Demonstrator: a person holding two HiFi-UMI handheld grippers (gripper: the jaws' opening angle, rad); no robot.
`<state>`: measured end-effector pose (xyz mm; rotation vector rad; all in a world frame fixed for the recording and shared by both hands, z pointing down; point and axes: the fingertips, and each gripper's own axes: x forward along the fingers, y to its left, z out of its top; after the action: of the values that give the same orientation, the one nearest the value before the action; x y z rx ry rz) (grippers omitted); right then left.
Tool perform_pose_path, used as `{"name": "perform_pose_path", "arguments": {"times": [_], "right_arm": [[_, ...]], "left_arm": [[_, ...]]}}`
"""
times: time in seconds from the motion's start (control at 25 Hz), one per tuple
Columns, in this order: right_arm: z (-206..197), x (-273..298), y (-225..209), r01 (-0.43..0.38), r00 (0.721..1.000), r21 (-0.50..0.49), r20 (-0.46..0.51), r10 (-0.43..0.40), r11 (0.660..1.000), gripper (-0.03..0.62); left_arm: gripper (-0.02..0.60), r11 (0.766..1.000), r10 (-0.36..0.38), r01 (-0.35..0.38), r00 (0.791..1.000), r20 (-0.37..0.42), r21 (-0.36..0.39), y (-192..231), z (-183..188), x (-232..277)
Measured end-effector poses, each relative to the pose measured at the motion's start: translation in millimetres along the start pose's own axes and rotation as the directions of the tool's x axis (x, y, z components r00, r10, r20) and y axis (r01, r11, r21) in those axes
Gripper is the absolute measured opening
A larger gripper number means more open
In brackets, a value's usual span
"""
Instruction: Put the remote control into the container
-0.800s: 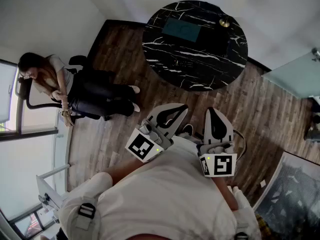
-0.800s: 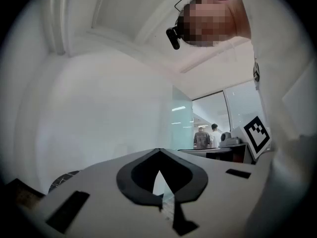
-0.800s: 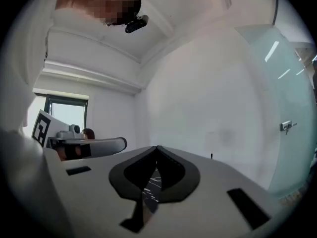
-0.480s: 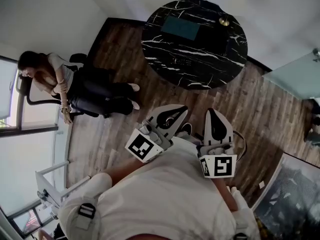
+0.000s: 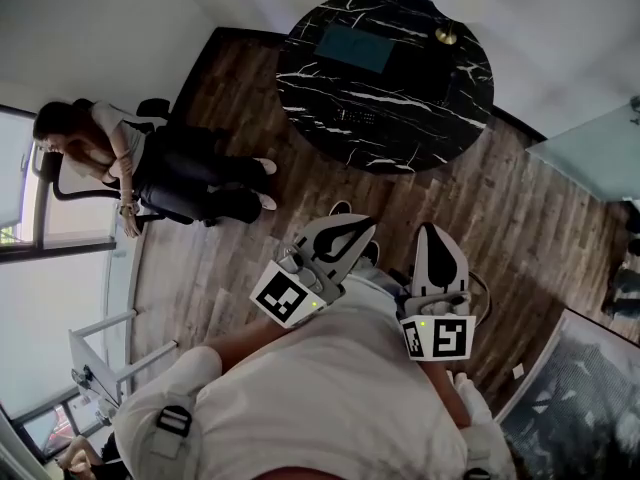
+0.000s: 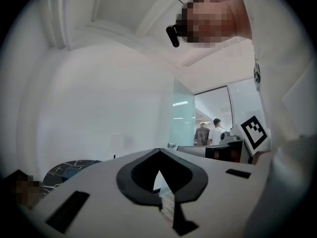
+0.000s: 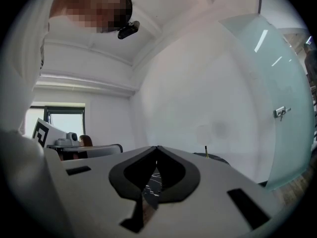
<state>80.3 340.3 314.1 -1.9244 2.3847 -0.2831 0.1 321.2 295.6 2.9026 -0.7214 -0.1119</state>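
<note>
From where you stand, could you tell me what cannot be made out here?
- Remote control: head view, only a faint dark patch on the black table; too small for details.
- Container: head view, too small to see its inside.
- Gripper views: the left tool and right tool hide most of the table.

Open wood floor (image 5: 325, 193) between right gripper (image 5: 437, 230) and round table (image 5: 390, 88)

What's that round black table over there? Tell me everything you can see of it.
The round table has a black top veined with white, like marble. It stands on the wooden plank floor, close to the white wall. On it lie a teal rectangular container, a small brass-coloured object near the far edge, and a dark slim thing near the middle, too faint to name. Its legs are hidden under the top.
</note>
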Motion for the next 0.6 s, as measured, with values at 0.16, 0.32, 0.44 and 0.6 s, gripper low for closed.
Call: {"name": "perform_pose_path", "arguments": {"times": [0.16,0.32,0.44,0.6], "right_arm": [[1,17,-9,-0.008,1.0,0.014,-0.006,0.008,1.0,0.009],[1,48,-6,-0.033,0.999,-0.002,-0.013,0.033,0.999,0.009],[1,80,-1,-0.052,0.998,-0.026,-0.025,0.052,0.998,0.009],[7,131,-1,-0.063,0.997,-0.057,-0.04,0.061,0.996,0.009]], "left_arm": [[0.006,0.999,0.036,-0.036,0.999,0.006,-0.021,19,1,7],[0.006,0.998,0.053,-0.053,0.999,0.01,-0.023,47,2,12],[0.006,0.997,0.059,-0.058,0.998,0.023,-0.043,80,4,19],[0.006,0.996,0.072,-0.069,0.996,0.05,-0.059,134,13,33]]}}
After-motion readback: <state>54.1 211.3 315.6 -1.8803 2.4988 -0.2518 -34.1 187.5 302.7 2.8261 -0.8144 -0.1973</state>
